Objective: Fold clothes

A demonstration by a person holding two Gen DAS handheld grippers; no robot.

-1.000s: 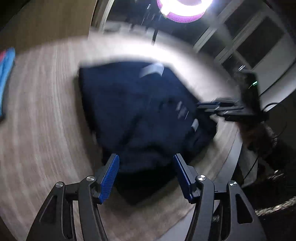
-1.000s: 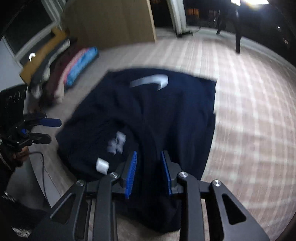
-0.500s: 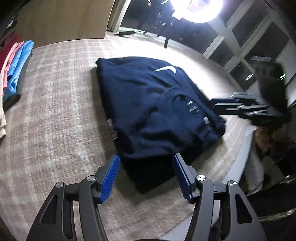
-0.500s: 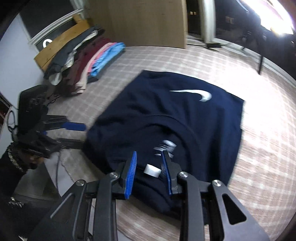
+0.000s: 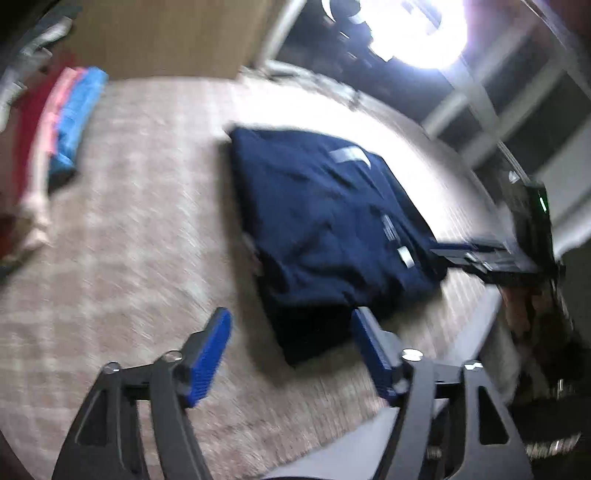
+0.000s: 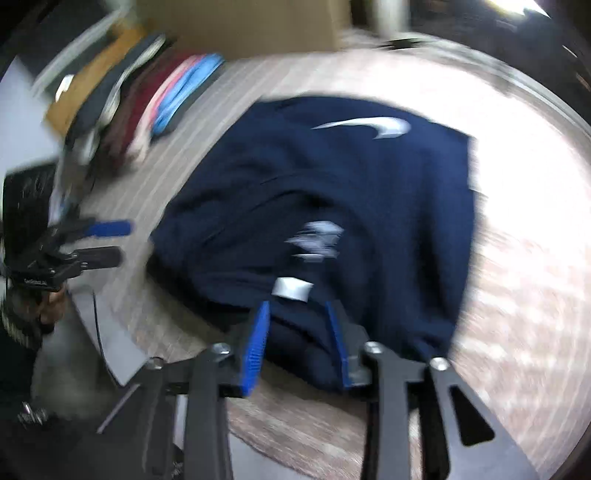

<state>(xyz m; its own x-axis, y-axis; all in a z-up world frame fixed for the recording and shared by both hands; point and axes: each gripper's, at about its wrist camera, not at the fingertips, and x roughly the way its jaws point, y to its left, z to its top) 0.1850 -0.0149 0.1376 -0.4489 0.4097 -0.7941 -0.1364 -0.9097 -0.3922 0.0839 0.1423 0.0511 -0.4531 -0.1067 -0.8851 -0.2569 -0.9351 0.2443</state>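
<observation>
Your left tongs [image 5: 291,332] gape empty; your right tongs [image 6: 297,326] stand narrow around the navy sweatshirt's [image 6: 332,192] near fold. It's soft and floppy: pinch doubled edges.

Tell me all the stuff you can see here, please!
sweatshirt: one, navy with a white swoosh, folded on the rug in the middle.
rug: one, beige check, under the sweatshirt.
clothes pile: one row, blue, pink, dark red and more, along the rug's far left edge.
board: one, tan wood, upright behind the rug.
lamp: one, bright white, at the back.
windows: dark panes with white frames, back right.
left gripper: black with blue pads, open, at the sweatshirt's near corner, holding nothing.
right gripper: black with blue pads, open a little, at the sweatshirt's near edge below its white tag.
</observation>
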